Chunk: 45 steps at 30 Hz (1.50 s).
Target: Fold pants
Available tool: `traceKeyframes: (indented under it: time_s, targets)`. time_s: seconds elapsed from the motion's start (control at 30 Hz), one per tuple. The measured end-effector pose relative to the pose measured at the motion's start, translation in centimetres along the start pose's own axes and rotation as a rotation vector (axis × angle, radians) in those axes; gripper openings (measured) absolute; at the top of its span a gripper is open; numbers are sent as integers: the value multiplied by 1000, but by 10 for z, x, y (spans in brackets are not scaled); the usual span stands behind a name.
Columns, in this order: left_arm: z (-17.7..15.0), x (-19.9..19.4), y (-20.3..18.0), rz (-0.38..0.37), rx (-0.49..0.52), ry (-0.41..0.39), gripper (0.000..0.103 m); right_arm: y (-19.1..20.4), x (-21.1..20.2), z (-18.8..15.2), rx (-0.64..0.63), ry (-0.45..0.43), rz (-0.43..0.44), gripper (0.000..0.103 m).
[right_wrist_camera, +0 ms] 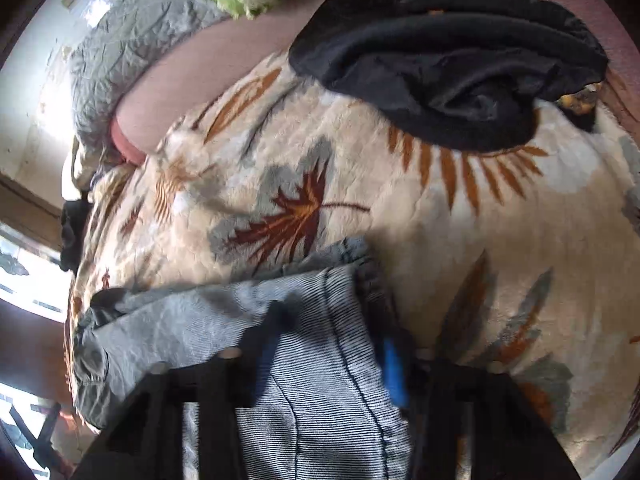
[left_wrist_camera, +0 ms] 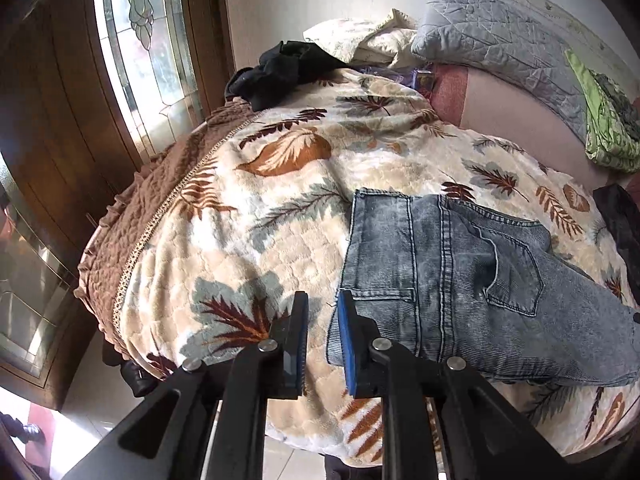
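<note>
Grey-blue jeans (left_wrist_camera: 460,280) lie flat on the leaf-patterned blanket (left_wrist_camera: 260,220), back pocket up, waistband toward the left. My left gripper (left_wrist_camera: 323,320) hovers at the waistband corner with a narrow gap between its blue pads. Only blanket shows in that gap, and the right finger (left_wrist_camera: 350,344) overlaps the denim edge. In the blurred right wrist view a folded stretch of the jeans (right_wrist_camera: 180,320) runs between the fingers of my right gripper (right_wrist_camera: 332,348). The denim fills the space from pad to pad, with the frayed hem just beyond the fingertips.
A black garment (left_wrist_camera: 280,68) lies at the far end of the bed, and another black heap (right_wrist_camera: 440,60) lies past the right gripper. A grey quilted pillow (left_wrist_camera: 500,48) and green cloth (left_wrist_camera: 604,120) line the wall. The bed's brown frilled edge (left_wrist_camera: 120,240) drops off left, beside a wooden glazed door (left_wrist_camera: 140,40).
</note>
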State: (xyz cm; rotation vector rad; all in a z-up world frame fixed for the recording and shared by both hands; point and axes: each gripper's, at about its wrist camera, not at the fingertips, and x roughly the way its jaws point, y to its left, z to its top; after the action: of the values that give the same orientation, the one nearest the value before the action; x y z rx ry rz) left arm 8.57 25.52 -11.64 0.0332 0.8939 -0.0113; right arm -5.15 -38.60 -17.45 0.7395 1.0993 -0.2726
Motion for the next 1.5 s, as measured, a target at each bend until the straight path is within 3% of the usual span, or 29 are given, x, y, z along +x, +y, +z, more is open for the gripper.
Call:
traceKeyframes:
  time_s: [0.1, 0.27, 0.3, 0.4, 0.43, 0.5, 0.53, 0.67, 0.7, 0.73, 0.77, 0.9, 0.97, 1.0, 1.03, 1.07, 1.2, 1.27, 1.3, 1.33, 1.37, 1.43, 1.5]
  targets:
    - [3, 7, 6, -11, -37, 37, 17, 11, -7, -5, -70, -63, -56, 16]
    - [7, 14, -25, -50, 6, 34, 17, 10, -62, -1, -34, -331, -34, 14]
    - [9, 15, -35, -58, 16, 34, 17, 5, -64, 0, -15, -357, -65, 14]
    - [12, 31, -58, -37, 17, 94, 19, -15, -49, 7, 97, -314, -317, 15]
    - [11, 34, -63, -60, 5, 103, 19, -21, -51, 9, 137, -306, -325, 18]
    - [8, 38, -72, -75, 0, 111, 20, -15, -65, 12, 129, -372, -136, 18]
    - [6, 40, -78, -59, 11, 113, 20, 0, -68, 13, 64, -373, -34, 18]
    - [0, 47, -95, 10, 0, 124, 24, 108, -29, 0, -222, -197, 225, 18]
    - [-1, 49, -101, 42, 2, 121, 39, 137, -15, -5, -278, -145, 283, 18]
    - [-3, 51, -106, 84, 1, 120, 64, 165, -1, -12, -326, -97, 313, 20]
    - [-6, 54, -110, 116, -5, 123, 72, 192, 13, -18, -377, -52, 333, 21]
    - [-23, 74, -122, 197, 30, 124, 75, 274, 60, -38, -545, 42, 330, 24]
    - [-35, 83, -121, 189, 45, 104, 75, 297, 79, -45, -592, 63, 323, 31]
    - [-38, 85, -119, 187, 51, 87, 78, 305, 86, -45, -603, 55, 317, 41]
    - [-37, 84, -116, 179, 44, 85, 79, 311, 91, -45, -610, 42, 307, 60]
    - [-36, 82, -114, 166, 33, 78, 79, 315, 98, -43, -610, 28, 292, 69]
    - [-35, 84, -117, 183, 62, 55, 79, 321, 123, -34, -578, 64, 343, 73]
    - [-35, 83, -121, 199, 85, 37, 79, 332, 133, -39, -614, 90, 331, 70]
    - [-35, 83, -123, 208, 101, 29, 79, 338, 137, -43, -651, 96, 320, 54]
    - [-35, 83, -124, 212, 111, 24, 79, 344, 143, -47, -689, 107, 297, 20]
    - [-35, 81, -123, 212, 115, 18, 79, 347, 147, -50, -712, 119, 273, 8]
    - [-34, 77, -121, 220, 117, -7, 79, 351, 148, -47, -709, 92, 249, 4]
    - [-32, 72, -118, 240, 113, -42, 79, 354, 139, -40, -691, 7, 239, 4]
